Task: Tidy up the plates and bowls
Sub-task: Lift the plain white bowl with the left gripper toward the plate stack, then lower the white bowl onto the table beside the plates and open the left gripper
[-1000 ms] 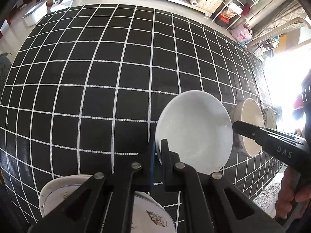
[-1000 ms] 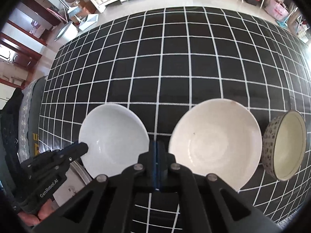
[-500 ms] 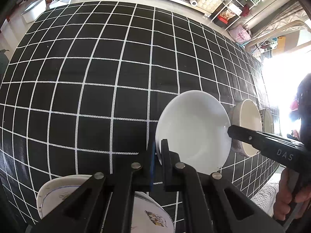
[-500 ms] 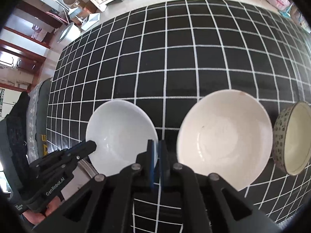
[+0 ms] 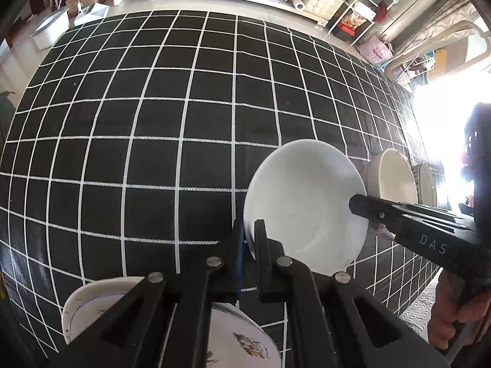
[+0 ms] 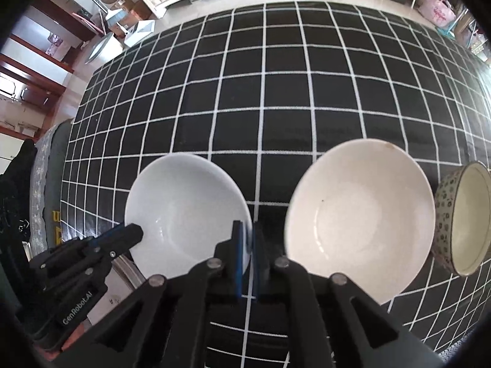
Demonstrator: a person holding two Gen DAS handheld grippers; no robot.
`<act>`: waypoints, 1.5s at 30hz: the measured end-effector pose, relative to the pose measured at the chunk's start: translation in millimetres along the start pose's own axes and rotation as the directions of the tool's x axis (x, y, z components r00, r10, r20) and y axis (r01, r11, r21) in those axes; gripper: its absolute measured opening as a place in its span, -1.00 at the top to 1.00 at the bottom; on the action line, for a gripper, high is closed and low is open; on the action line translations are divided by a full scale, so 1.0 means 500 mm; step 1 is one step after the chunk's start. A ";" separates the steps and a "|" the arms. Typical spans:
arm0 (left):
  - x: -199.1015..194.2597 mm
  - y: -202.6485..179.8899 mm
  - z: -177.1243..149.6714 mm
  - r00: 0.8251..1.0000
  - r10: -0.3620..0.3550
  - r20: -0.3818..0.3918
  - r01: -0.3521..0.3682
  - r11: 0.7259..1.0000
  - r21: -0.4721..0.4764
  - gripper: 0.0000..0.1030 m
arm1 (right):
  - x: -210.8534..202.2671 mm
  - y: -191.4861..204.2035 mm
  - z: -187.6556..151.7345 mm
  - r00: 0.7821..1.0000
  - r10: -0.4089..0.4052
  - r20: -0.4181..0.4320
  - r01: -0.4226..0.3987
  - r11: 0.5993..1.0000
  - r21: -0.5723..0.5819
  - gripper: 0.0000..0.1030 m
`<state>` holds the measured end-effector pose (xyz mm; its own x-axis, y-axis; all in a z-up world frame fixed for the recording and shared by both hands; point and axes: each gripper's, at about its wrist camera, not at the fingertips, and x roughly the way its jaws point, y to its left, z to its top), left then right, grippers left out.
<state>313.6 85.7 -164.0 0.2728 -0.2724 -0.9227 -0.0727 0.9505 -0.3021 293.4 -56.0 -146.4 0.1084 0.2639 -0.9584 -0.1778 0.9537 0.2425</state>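
Left wrist view: white bowl lies just ahead and to the right of the left gripper, whose jaws are clamped on the bowl's near-left rim. Right gripper enters from the right, its tip at the opposite rim of the same bowl.

Right wrist view: right gripper shows a slim gap between the jaws, the white bowl's right rim sitting in that gap; whether the pads truly press on it cannot be told. Left gripper meets the bowl's left edge.

Other stock on the checked desk: cream bowl just right of the right gripper, patterned bowl beyond it at the far right; decorated plates stacked under the left gripper.

Key relation: white bowl spans between both grippers, held at opposing rims; the cream bowl is its nearest neighbour to the right, and probably where it will be nested.
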 end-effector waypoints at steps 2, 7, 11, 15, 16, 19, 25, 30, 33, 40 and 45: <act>-0.004 0.003 -0.003 1.000 -0.016 0.005 0.016 1.000 -0.022 0.91 | -0.009 -0.004 -0.005 1.000 0.011 0.003 -0.011 1.000 0.008 0.85; -0.024 -0.015 -0.021 1.000 -0.013 0.008 0.013 1.000 -0.005 0.91 | -0.021 -0.002 -0.024 1.000 0.027 0.000 -0.027 0.999 0.034 0.85; -0.051 -0.040 -0.047 1.000 -0.013 0.013 0.013 1.000 0.016 0.91 | -0.048 -0.004 -0.052 0.999 0.039 0.010 -0.039 0.998 0.055 0.85; -0.079 -0.068 -0.076 1.000 -0.014 0.023 0.013 0.999 0.039 0.91 | -0.089 -0.003 -0.091 0.999 0.031 0.035 -0.033 0.998 0.057 0.85; -0.086 -0.073 -0.083 1.000 -0.016 0.026 0.015 0.999 0.041 0.91 | -0.099 -0.004 -0.099 0.999 0.031 0.040 -0.034 0.998 0.060 0.85; -0.111 -0.098 -0.110 0.999 -0.027 0.041 0.025 0.998 0.053 0.91 | -0.125 -0.007 -0.123 0.998 0.032 0.060 -0.037 0.996 0.077 0.85; -0.142 -0.133 -0.162 0.998 -0.011 0.058 0.006 0.996 0.087 0.90 | -0.152 -0.007 -0.170 0.997 0.013 0.080 -0.020 0.996 0.086 0.85; -0.147 -0.139 -0.207 0.999 -0.022 0.048 0.018 0.996 0.087 0.90 | -0.154 -0.025 -0.211 0.996 0.022 0.087 -0.033 0.993 0.117 0.85; -0.138 -0.148 -0.225 0.999 -0.009 0.039 0.005 0.996 0.091 0.90 | -0.147 -0.035 -0.229 0.996 0.025 0.081 -0.034 0.992 0.123 0.85; -0.093 -0.150 -0.256 1.000 -0.002 -0.013 0.003 0.997 0.074 0.90 | -0.109 -0.057 -0.260 0.999 0.028 0.039 -0.033 0.988 0.152 0.85; -0.068 -0.155 -0.266 0.999 0.015 -0.030 -0.013 0.997 0.083 0.90 | -0.089 -0.064 -0.267 0.999 0.029 0.023 -0.032 0.987 0.159 0.85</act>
<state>182.3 1.4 -141.2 0.2425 -0.2625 -0.9340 0.0034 0.9629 -0.2698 163.7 -117.3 -131.7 0.1258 0.2947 -0.9473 -0.0230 0.9555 0.2942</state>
